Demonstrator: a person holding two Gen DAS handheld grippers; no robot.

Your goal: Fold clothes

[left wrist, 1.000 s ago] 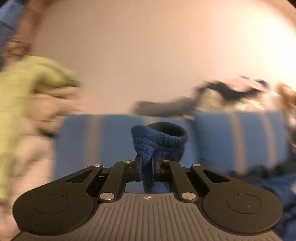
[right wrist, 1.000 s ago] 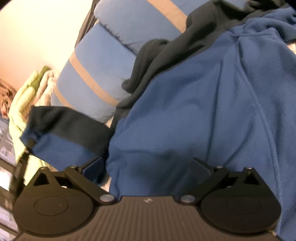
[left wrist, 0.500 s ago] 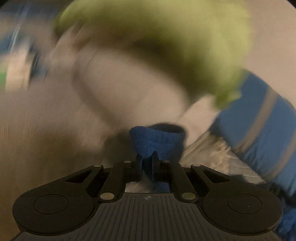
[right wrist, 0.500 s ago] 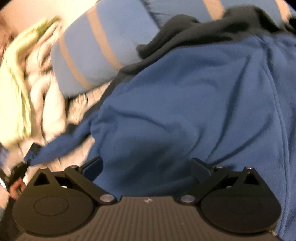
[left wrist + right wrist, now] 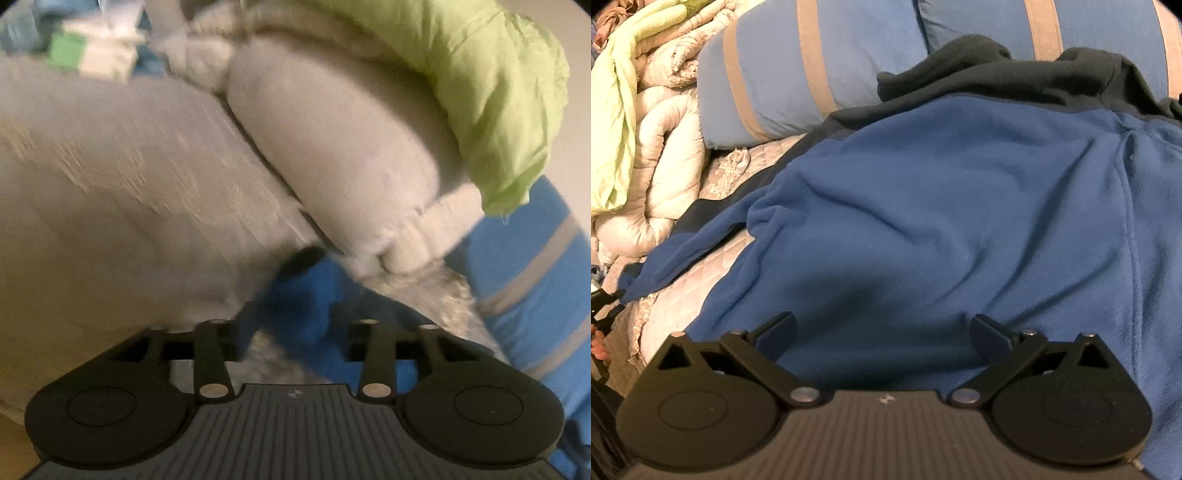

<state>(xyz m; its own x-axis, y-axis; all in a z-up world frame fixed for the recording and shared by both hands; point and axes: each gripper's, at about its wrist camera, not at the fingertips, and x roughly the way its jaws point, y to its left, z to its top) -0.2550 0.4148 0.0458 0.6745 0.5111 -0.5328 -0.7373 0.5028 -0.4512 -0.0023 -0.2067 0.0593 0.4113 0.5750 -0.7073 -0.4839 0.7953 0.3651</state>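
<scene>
Releasing the blue sleeve cuff onto the bed, left hand-held gripper jaws just opening; right hand-held gripper hovering open over fleece, sleeve laid out for folding.

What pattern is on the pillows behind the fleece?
Blue pillows with tan stripes, clearest in the right wrist view.

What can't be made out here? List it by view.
- Left wrist: the sleeve cuff is motion-blurred between the fingers of the left gripper, whose jaws have just been opening; contact unclear.
- Left wrist: top-left stack, too blurred to identify.
- Right wrist: the near hem of the blue fleece, hidden under the right gripper.
</scene>
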